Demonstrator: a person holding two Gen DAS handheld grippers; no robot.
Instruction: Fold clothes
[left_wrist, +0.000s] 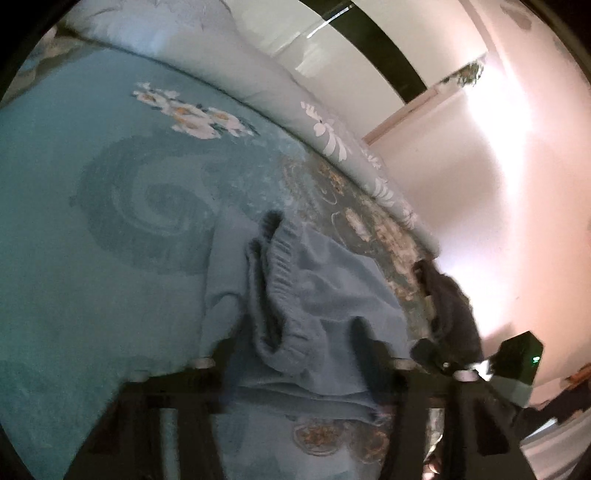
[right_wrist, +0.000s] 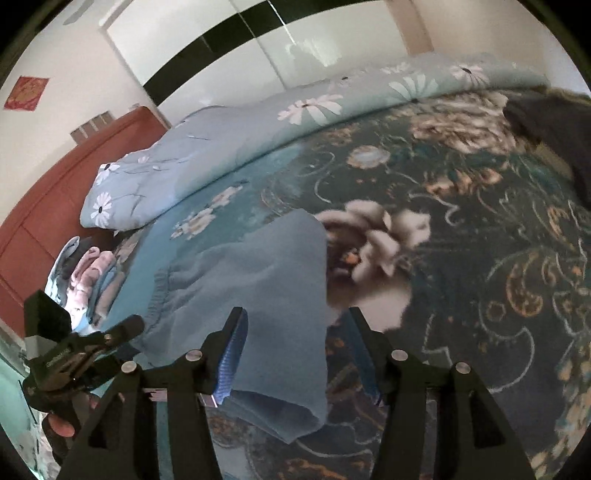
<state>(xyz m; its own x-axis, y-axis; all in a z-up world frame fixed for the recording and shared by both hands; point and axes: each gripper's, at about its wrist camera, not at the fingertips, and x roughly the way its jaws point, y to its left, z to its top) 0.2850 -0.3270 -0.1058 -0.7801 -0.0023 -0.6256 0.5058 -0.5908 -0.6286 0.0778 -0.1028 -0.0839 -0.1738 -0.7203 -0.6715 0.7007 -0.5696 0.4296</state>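
Black plastic fingers of right gripper (right_wrist: 295, 332) spread wide, nothing clamped; blue garment (right_wrist: 251, 280) draped over and around left finger, far finger clear of cloth and over patterned bedspread (right_wrist: 480, 221). Contact between near pad and cloth looks likely, grip not confirmed.

Left gripper (left_wrist: 299, 354) likewise spread, fingers either side of bunched ribbed band of same blue garment (left_wrist: 295, 288); no pinch visible. Whether cloth touches either pad cannot be told through blur.

Garment position: flat on bed, partly doubled over, ribbed waistband rumpled toward left gripper, one folded edge hanging toward right gripper. Garment type not certain; elastic band suggests trousers or shorts.

Surroundings: dark garment (right_wrist: 550, 122) at far edge of bedspread, well apart from work. Pile of pink and blue clothes (right_wrist: 88, 273) beside headboard (right_wrist: 55, 206). Floral quilt (right_wrist: 258, 122) rolled along far side of bed.

Risks, as judgement only:
- Closing on bunched band likely to catch several layers, so fold drags crooked.
- Cloth draped over right finger could snag and pull fold open on withdrawal.
- Uneven lift between two grippers would skew edges.
- Motion blur in both views suggests fast handling; misplaced pinch probable.
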